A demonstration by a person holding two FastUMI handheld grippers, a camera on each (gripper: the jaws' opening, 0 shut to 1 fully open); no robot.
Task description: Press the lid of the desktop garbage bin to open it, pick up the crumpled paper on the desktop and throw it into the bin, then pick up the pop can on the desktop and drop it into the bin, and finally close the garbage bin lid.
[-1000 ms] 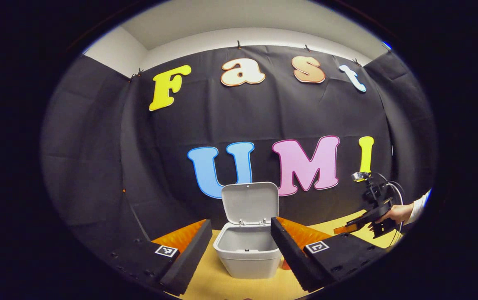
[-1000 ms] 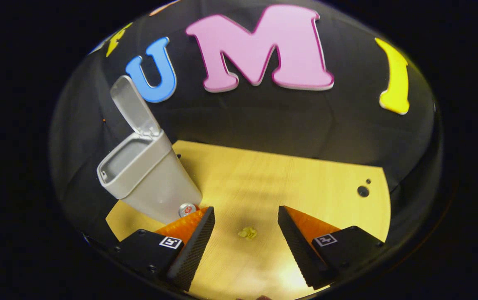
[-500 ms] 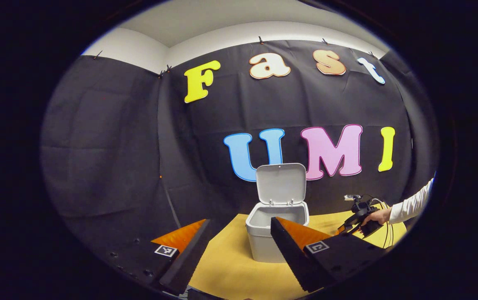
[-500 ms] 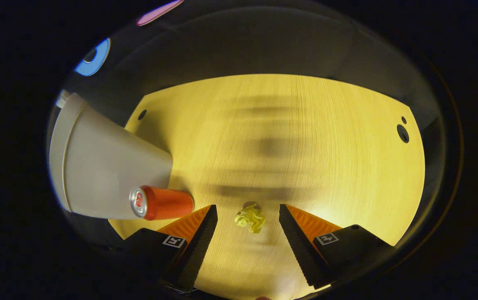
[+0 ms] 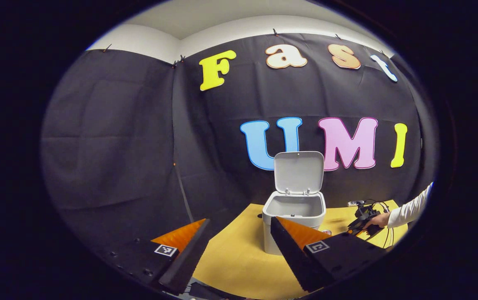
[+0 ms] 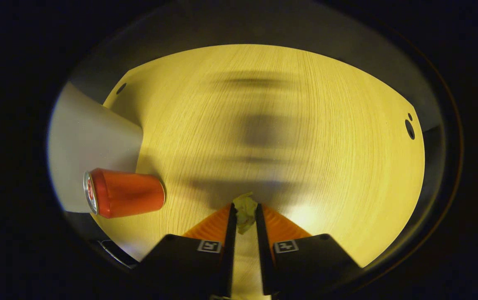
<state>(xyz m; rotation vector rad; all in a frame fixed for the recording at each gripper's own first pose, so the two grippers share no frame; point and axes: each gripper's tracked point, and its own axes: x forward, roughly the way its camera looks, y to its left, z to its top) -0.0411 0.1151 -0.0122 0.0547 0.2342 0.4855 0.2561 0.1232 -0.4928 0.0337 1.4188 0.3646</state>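
in the right gripper view the right gripper [image 6: 245, 216] points down at the wooden table [image 6: 305, 137], its two fingers drawn close together and clamped on the crumpled paper [image 6: 244, 210], which is pinched between them at their tips and sits on or just above the table top near its near edge. the pop can [image 6: 124, 193] lies on its side toward the table's left edge in this view, touching or just beside the foot of the garbage bin [image 6: 93, 154], well apart from the paper. two small holes [image 6: 409, 128] mark the table near its right edge.

in the left gripper view the left gripper [image 5: 239, 241] is held off the table with its fingers spread wide apart and nothing between them. the garbage bin [image 5: 294, 216] stands on the table toward the back edge, against the black cloth wall [image 5: 118, 137]. its lid [image 5: 298, 171] is raised upright on the rear hinge and the mouth is open. at the table's right side a hand [image 5: 378, 220] in a white sleeve [image 5: 409, 207] holds the right gripper [image 5: 359, 225] low over the table, beside the bin.
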